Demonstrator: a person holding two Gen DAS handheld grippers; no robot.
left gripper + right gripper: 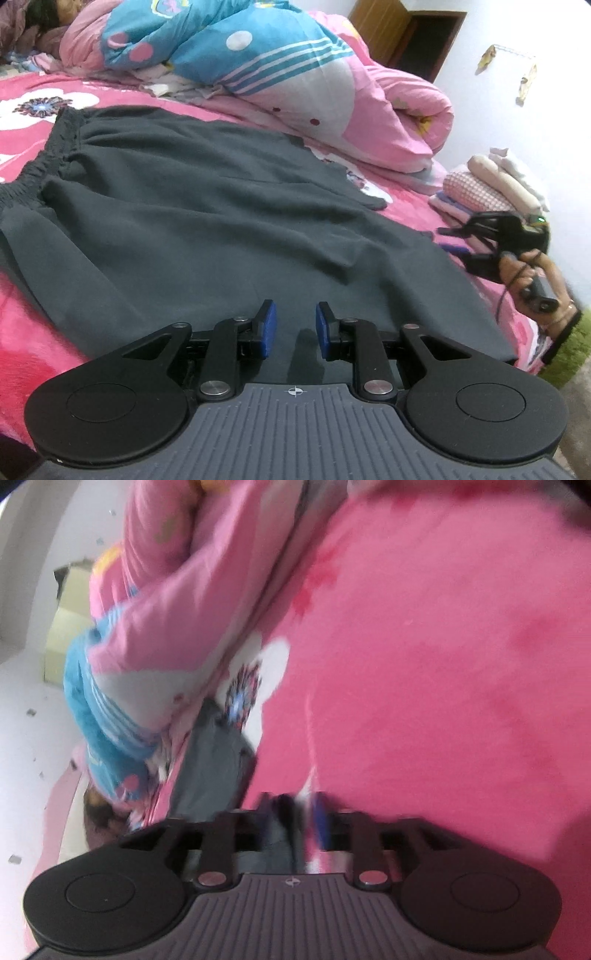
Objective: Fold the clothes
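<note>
A pair of dark grey shorts [207,221] lies spread flat on the bed [48,325], which is covered by a bright pink sheet with a white flower print. The gathered elastic waistband [40,162] sits toward the far left side of the bed, puckered into tight ruffles, while the leg openings reach the near edge. The cloth is matte and mostly smooth, with soft diagonal creases running across the middle and one leg end poking out toward the right. The left gripper [293,328] hovers just over the near hem of the shorts, its blue-padded jaws spread apart with nothing between them. The right gripper [458,242], held in a hand [532,273], is near the right edge of the bed beside the shorts; its jaws appear parted there, and the right wrist view is too blurred to confirm more. A rolled pink and blue quilt [280,70] lies along the far side of the bed, and a stack of folded laundry [491,181] sits at the far right corner.
</note>
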